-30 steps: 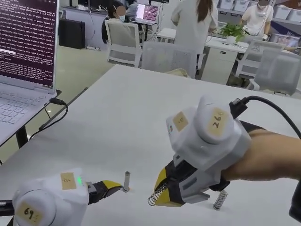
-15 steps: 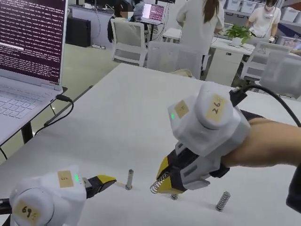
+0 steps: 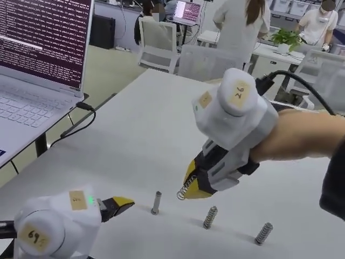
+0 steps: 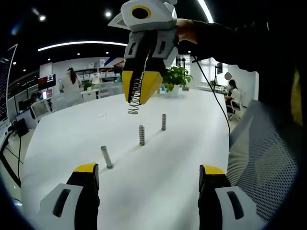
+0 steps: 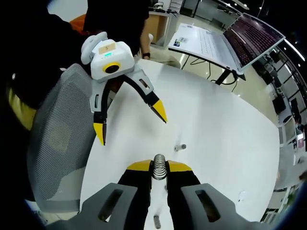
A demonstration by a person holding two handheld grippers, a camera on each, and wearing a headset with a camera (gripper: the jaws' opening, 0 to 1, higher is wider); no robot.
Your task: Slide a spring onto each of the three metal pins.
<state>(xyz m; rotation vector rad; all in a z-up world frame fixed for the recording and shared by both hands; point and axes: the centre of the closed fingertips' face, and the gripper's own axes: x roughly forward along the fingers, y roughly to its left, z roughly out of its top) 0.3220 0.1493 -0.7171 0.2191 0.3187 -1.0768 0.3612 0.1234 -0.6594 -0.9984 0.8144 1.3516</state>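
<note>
On the white surface (image 3: pixel 151 124), one bare metal pin (image 3: pixel 156 203) is seen standing upright, and two springs, a nearer spring (image 3: pixel 209 217) and a farther spring (image 3: pixel 263 233), are stood upright in a row beside it. A third spring (image 3: pixel 185 187) is held above them, pinched in the almost closed right gripper (image 5: pixel 159 168). The left gripper (image 4: pixel 148 170) is held wide open and empty near the pin. A laptop (image 3: pixel 38 54) is set to one side, and an office with chairs and people is seen behind.

Open laptop (image 3: pixel 38 59) far left, screen full of text. Black cable (image 3: pixel 83 107) plugged into its side. White table (image 3: pixel 140 124). Behind: white chairs (image 3: pixel 156 43), potted plant (image 3: pixel 285 39) on desk, people (image 3: pixel 240 21) standing.
</note>
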